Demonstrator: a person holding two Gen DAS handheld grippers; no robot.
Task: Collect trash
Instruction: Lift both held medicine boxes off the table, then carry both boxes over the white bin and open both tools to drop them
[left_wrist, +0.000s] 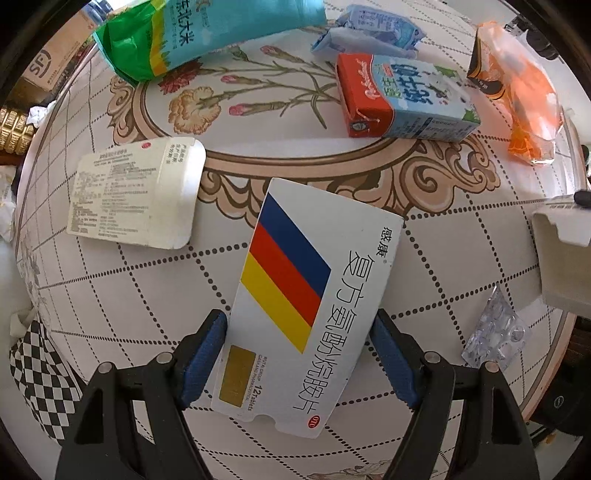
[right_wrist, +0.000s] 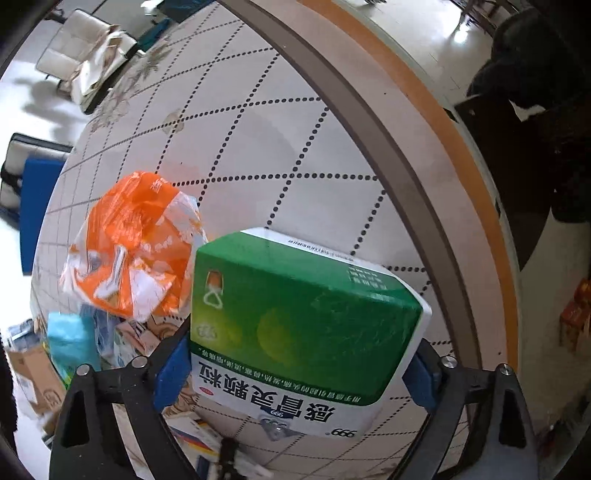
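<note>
My left gripper (left_wrist: 299, 354) is shut on a flat white medicine box (left_wrist: 306, 306) with blue, red and yellow stripes, its blue pads (left_wrist: 205, 354) pressing both long edges just above the round patterned table (left_wrist: 110, 295). My right gripper (right_wrist: 295, 369) is shut on a green and white medicine box (right_wrist: 303, 332), held above the table (right_wrist: 295, 147). An orange plastic wrapper (right_wrist: 136, 243) lies just left of that box; it also shows in the left wrist view (left_wrist: 517, 92).
On the table lie a white labelled box (left_wrist: 136, 192), a green and blue rice bag (left_wrist: 192, 33), a red and blue milk carton (left_wrist: 402, 96), a crumpled blue carton (left_wrist: 373, 29), an empty blister pack (left_wrist: 495, 332) and a white box (left_wrist: 565, 251). The table edge (right_wrist: 436, 155) runs right.
</note>
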